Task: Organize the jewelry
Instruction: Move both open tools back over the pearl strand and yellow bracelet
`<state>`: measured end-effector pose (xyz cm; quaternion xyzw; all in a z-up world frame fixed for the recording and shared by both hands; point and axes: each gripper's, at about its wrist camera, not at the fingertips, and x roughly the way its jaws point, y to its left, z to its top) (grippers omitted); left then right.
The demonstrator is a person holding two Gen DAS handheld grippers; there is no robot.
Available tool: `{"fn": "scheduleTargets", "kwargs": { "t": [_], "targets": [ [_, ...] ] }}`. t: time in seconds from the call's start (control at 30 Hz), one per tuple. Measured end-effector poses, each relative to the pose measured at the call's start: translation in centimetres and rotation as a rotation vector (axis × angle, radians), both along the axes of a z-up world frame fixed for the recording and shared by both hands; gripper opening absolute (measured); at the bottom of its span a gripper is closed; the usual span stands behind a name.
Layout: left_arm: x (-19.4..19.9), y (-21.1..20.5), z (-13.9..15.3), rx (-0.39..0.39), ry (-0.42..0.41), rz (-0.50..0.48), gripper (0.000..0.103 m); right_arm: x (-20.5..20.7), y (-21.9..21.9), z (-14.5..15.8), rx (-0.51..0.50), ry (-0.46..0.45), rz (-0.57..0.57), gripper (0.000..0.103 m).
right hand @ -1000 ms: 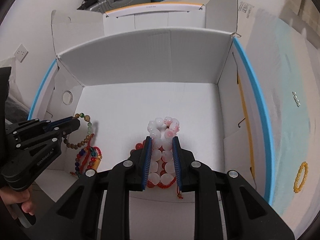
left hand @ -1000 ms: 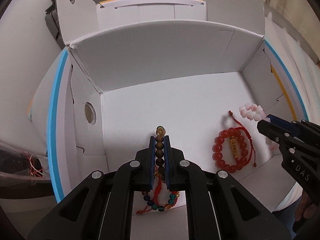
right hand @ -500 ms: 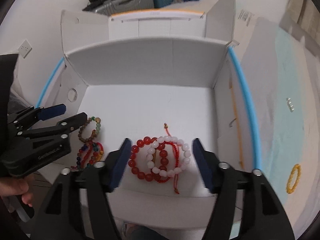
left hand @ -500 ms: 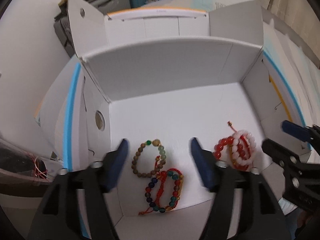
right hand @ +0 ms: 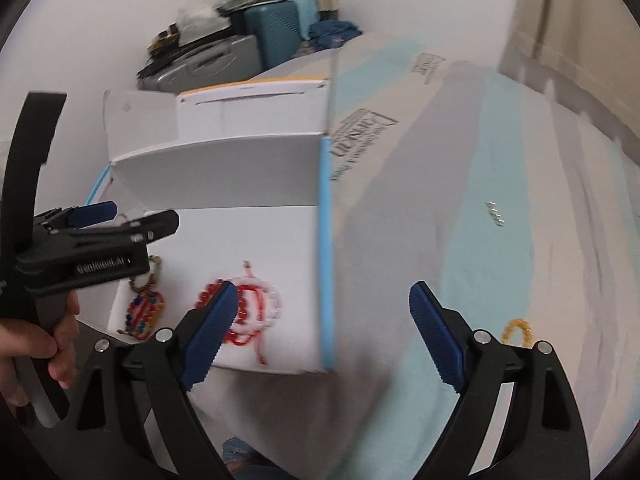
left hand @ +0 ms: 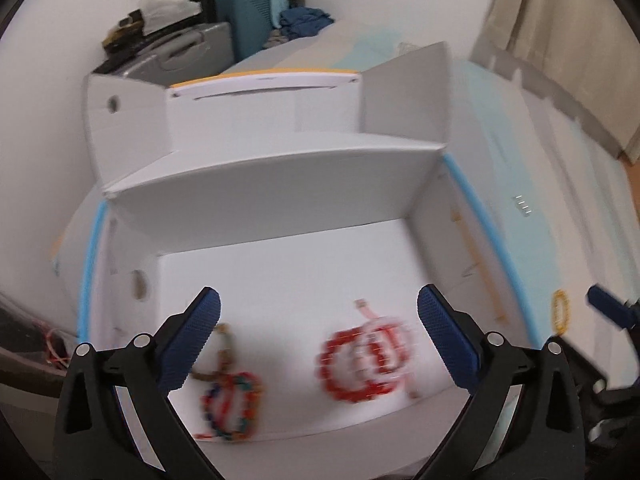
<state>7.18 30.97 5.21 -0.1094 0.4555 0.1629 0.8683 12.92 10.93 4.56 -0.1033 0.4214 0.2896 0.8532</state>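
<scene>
The left gripper hangs above the open white box; its fingers are wide apart and opening, with nothing between the pads; a hand grips its handle. On the box floor, near the front edge, lie the bracelets, all blurred; the brown bead bracelet touches the multicolour bracelet on the left side; the red bead bracelet and the white bead bracelet overlap on the right side. The right gripper is also opening, its fingers apart and empty, over the box's right wall. A yellow bracelet lies outside the box on the light blue cover, near the right finger.
</scene>
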Motion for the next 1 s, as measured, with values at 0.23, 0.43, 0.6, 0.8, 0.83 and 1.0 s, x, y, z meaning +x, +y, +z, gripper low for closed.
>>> {"fn": "scheduleTargets", "kwargs": {
  "t": [0.23, 0.43, 0.6, 0.8, 0.83, 1.0],
  "targets": [
    [3.6, -5.6, 0.8, 0.01, -0.035, -0.06, 0.097, 1.6, -5.5, -1.1, 0.024, -0.016, -0.076, 0.092],
    [6.7, -9.8, 0.2, 0.007, -0.032, -0.116, 0.097, 3.1, -9.6, -2.8, 0.044, -0.02, -0.153, 0.095],
    [8.9, -13.5, -0.6, -0.002, -0.03, -0.155, 0.097, 4.6, -13.2, -4.8, 0.042, -0.017, -0.215, 0.095],
    [13.1, -17.5, -1.7, 0.006, -0.02, -0.196, 0.097, 7.0, -17.6, -7.6, 0.073, 0.022, -0.28, 0.095],
    [13.8, -18.2, -2.0, 0.006, -0.021, -0.208, 0.097, 7.2, -18.3, -8.0, 0.081, 0.02, -0.289, 0.095],
    [17.1, -20.8, -3.8, 0.043, -0.001, -0.246, 0.097, 8.5, -20.8, -10.2, 0.08, 0.054, -0.326, 0.095]
  ]
}}
